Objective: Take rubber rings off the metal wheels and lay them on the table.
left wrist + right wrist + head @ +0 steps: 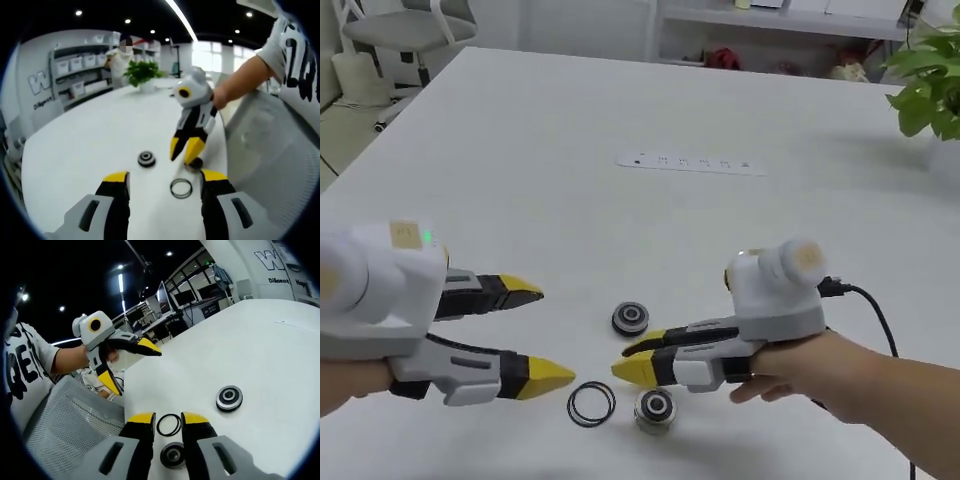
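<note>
Progress partial: thin black rubber rings [591, 404] lie on white worktop [570, 200], far round metal wheel [631, 318] seemingly still ringed, left gripper [558, 332] and right gripper [618, 360] fingers parted, empty.

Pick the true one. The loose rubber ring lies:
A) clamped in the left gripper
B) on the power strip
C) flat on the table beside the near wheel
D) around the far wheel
C: the ring lies flat on the table, just beside the near wheel and not around it.
</note>
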